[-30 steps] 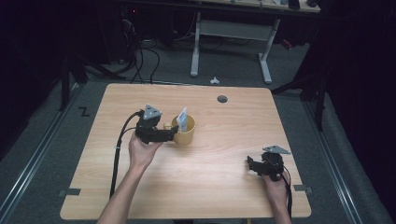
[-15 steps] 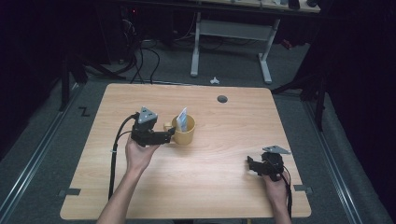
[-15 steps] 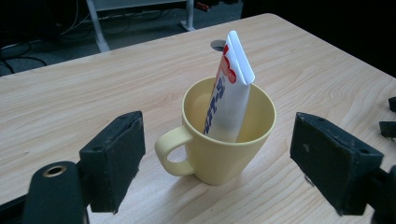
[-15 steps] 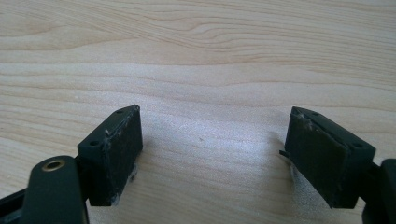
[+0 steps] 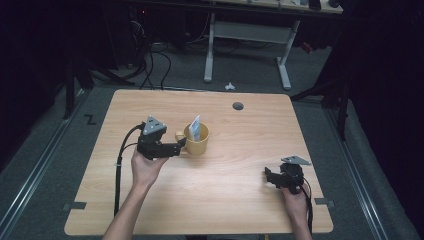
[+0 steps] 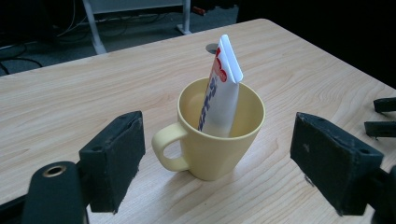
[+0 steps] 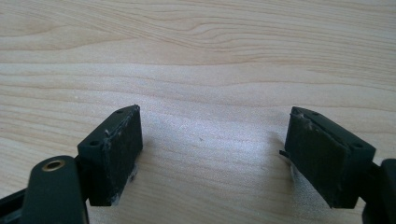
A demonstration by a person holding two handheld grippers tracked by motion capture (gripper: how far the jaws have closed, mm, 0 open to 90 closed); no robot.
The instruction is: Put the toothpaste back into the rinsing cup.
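Two claws work over one pale wooden tabletop [image 5: 235, 200], its grain running in long wavy lines and its corners rounded. A small round grey grommet [image 5: 238, 106] sits in the wood near the far edge.

On the left half of the tabletop stands a yellow mug [image 5: 197, 141], upright, with a white tube [image 5: 195, 129] leaning inside it, flat crimped end up and red and blue print down its side. The left claw [image 5: 181, 146], held in the person's left hand [image 5: 146, 167], sits level with the mug on its handle side. In the left gripper view its jaws stand wide apart with the mug [image 6: 215, 135] a little beyond them, touching neither; the handle points toward the left jaw. The tube [image 6: 219, 91] rests against the mug's far inner wall.

The right claw [image 5: 269, 176] rests low near the right front corner of the tabletop, well apart from the mug, in the person's right hand [image 5: 295, 202]. The right gripper view shows its jaws spread over bare wood, gripping nothing.

Around the tabletop the room is dark. Grey carpet [image 5: 60, 165] covers the floor, with a metal rail [image 5: 37, 167] running along the left side. Beyond the far edge stand the white legs of another desk [image 5: 247, 32], with black cables [image 5: 150, 60] looped on the floor and a small white scrap [image 5: 229, 86] lying nearby.
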